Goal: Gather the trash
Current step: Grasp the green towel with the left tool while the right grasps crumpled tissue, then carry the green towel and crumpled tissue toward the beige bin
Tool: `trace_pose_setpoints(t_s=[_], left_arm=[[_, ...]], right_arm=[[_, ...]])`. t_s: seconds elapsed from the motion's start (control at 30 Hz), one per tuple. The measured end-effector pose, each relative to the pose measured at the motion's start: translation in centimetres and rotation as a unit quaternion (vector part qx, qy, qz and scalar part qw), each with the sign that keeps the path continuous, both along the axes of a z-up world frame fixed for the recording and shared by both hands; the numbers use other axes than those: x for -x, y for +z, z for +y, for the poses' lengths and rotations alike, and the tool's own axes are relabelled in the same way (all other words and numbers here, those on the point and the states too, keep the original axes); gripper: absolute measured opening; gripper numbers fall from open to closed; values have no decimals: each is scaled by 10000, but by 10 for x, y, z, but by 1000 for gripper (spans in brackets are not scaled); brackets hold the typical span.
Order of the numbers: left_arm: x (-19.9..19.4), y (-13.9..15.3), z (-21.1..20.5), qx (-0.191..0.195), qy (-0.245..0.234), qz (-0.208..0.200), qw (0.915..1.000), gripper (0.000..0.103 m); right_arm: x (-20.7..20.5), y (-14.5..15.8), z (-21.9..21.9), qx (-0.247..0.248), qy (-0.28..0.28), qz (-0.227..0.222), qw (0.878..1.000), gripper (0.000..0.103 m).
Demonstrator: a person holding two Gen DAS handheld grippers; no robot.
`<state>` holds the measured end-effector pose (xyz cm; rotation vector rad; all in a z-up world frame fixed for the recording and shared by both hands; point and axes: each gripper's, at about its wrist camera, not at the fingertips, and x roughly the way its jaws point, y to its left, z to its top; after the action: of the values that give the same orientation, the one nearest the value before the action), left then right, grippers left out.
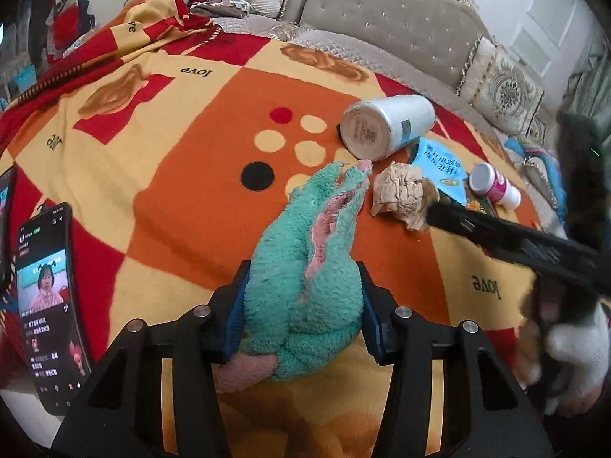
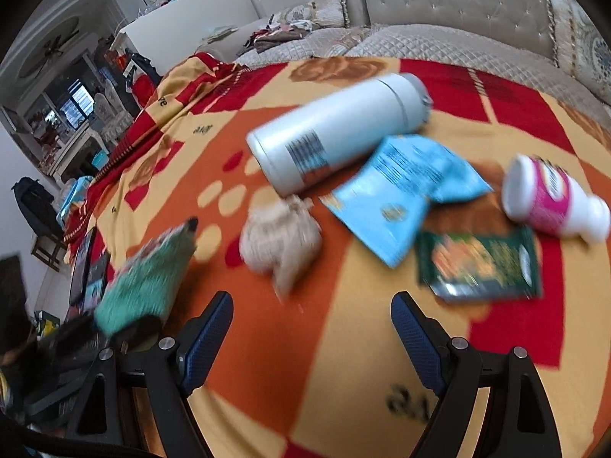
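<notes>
A teal plush toy with pink trim lies on the orange, red and yellow blanket. My left gripper is shut on it, with the blue pads pressing its sides. Just beyond lie a crumpled brown paper ball, a large white bottle on its side, a blue packet and a small white bottle with a pink label. My right gripper stands open and empty above the blanket, short of the paper ball. In the left wrist view one of its fingers reaches to the paper ball's edge.
A green packet lies beside the blue packet. A lit phone rests on the blanket at the left. A grey quilted sofa with cushions runs behind. A gloved hand holds the right gripper.
</notes>
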<state>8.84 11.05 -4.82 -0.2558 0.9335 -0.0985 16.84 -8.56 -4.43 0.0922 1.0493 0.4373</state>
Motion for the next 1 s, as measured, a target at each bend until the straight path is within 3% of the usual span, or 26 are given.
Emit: trace_pose_setpoints(t_s=[0.17, 0.23, 0.3, 0.63, 1.0], left_arm=[[2, 0, 2, 131, 14, -14, 9999, 48], [2, -2, 1, 157, 42, 4, 9999, 48], [3, -2, 0, 126, 41, -16, 9999, 48], [18, 13, -32, 40, -195, -215, 9996, 48], [30, 19, -108, -124, -787, -295, 9964, 48]], right_arm=[[-23, -9, 28, 205, 18, -6, 9998, 67], [-32, -19, 33, 265, 50, 79, 9996, 45], [-32, -21, 32, 114, 101, 58, 9999, 36], [40, 17, -10, 59, 486, -441, 9978, 33], [97, 12, -95, 35, -46, -339, 9994, 33]])
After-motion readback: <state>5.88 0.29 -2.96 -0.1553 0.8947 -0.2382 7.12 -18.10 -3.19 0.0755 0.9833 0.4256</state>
